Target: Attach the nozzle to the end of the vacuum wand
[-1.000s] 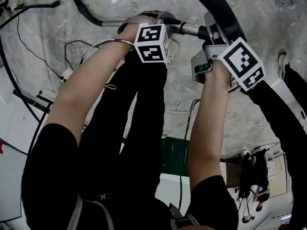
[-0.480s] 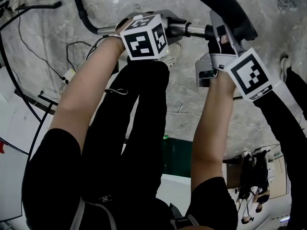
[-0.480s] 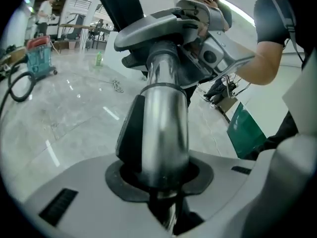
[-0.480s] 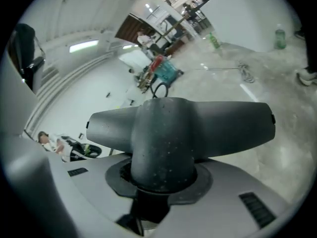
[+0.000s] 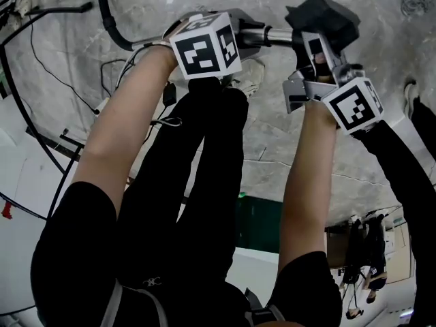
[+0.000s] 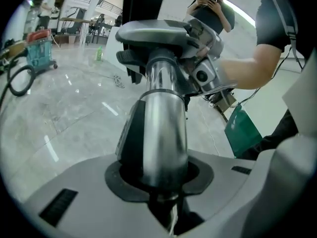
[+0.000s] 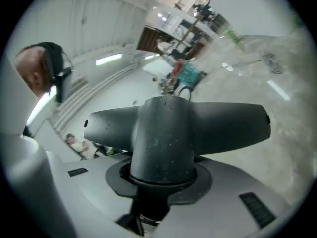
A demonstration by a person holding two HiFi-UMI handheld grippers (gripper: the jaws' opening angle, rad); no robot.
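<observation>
Head view, nearest: the person's left forearm [image 5: 122, 135] and right forearm [image 5: 303, 182], both bare, reach out over black trousers [image 5: 197, 182].

Left gripper [image 6: 159, 175] — jaws clamped on the shiny chrome vacuum wand tube [image 6: 161, 128], dark pads snug round it.

Right gripper [image 7: 161, 185] — jaws clamped on the round neck of the dark grey T-shaped plastic nozzle [image 7: 166, 138], crossbar just past the jaws.

Wand and nozzle are both held up off the floor, roughly in one line between the grippers. The wand's free end meets the nozzle's neck. Can't tell if it's fully seated.

Beyond the left gripper, a black ribbed hose [image 5: 104, 12] curves away from the wand over the grey marble floor [image 5: 272, 148].

Far end of the room, left gripper view: a teal canister vacuum [image 6: 39, 53] on the floor, and a standing person [image 6: 210, 14] holding a phone.
</observation>
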